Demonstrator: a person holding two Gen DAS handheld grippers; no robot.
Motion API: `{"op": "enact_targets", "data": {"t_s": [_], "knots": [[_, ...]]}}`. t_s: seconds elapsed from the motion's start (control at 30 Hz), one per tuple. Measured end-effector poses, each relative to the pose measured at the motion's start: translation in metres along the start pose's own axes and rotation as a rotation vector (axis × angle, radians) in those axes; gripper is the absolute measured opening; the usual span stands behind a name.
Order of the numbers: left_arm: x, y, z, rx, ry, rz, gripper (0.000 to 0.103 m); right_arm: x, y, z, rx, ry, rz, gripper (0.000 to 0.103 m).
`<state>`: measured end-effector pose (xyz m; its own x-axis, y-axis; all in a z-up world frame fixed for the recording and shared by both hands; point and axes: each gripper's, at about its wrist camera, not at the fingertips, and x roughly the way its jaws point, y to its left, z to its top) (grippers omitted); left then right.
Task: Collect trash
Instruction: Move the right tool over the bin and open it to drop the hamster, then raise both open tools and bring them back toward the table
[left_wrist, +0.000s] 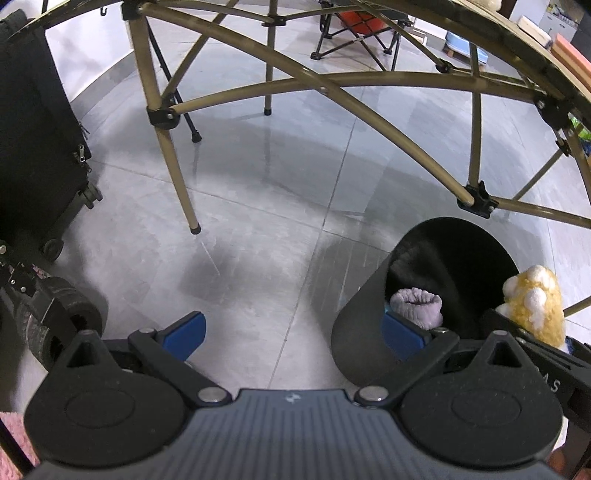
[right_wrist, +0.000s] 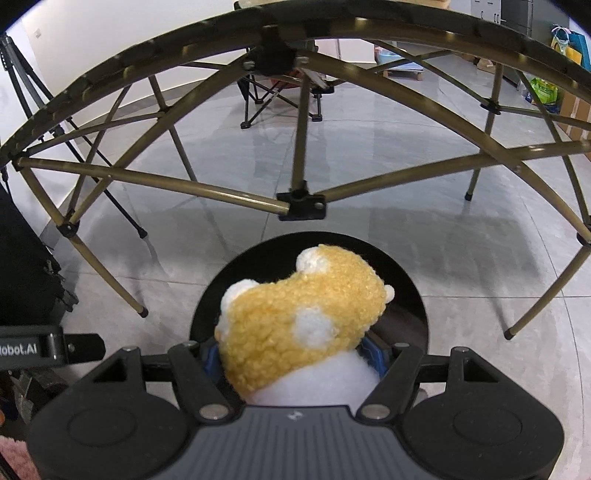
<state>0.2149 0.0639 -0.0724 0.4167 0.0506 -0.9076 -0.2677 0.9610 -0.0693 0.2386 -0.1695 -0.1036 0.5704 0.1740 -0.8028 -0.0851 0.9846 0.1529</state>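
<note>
Right gripper (right_wrist: 291, 354): clamped on yellow-white plush toy (right_wrist: 299, 314) | held above black bin (right_wrist: 417, 295) | left gripper (left_wrist: 295, 332): jaws apart, nothing held

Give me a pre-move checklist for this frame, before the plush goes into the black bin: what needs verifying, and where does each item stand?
1. Right tool grips the yellow and white plush: ok, blue pads sit against both its sides.
2. Plush lined up over the black bin: ok, the right wrist view shows it in front of the bin's opening.
3. Bin has room: ok, only a grey crumpled item shows inside.
4. Left tool is free: ok, open with nothing between its fingers.
5. Left tool clear of the bin: not ok, one blue pad overlaps the rim; contact cannot be told.
6. Table frame clear of the drop path: cannot tell.
</note>
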Motion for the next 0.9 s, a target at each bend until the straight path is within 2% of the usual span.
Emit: {"op": "enact_targets", "data": {"t_s": [0.23, 0.6, 0.67, 0.73, 0.8, 0.9], "knots": [[0.001, 0.014, 0.001, -0.034, 0.001, 0.011, 0.103, 0.01, 0.012, 0.004, -0.011, 0.006, 0.012, 0.07], [0.003, 0.021, 0.001, -0.047, 0.006, 0.013, 0.103, 0.015, 0.008, 0.005, 0.014, 0.017, 0.017, 0.073], [0.003, 0.021, 0.001, -0.048, 0.007, 0.015, 0.103, 0.015, 0.007, 0.006, 0.028, 0.019, 0.026, 0.081], [0.002, 0.021, 0.002, -0.05, 0.009, 0.016, 0.103, 0.014, 0.006, 0.006, 0.031, 0.008, 0.024, 0.098], [0.003, 0.02, 0.002, -0.05, 0.009, 0.017, 0.103, 0.013, 0.005, 0.006, 0.029, 0.0, 0.016, 0.103], [0.002, 0.02, 0.002, -0.049, 0.007, 0.016, 0.103, 0.014, 0.004, 0.006, 0.034, 0.001, 0.01, 0.103]]}}
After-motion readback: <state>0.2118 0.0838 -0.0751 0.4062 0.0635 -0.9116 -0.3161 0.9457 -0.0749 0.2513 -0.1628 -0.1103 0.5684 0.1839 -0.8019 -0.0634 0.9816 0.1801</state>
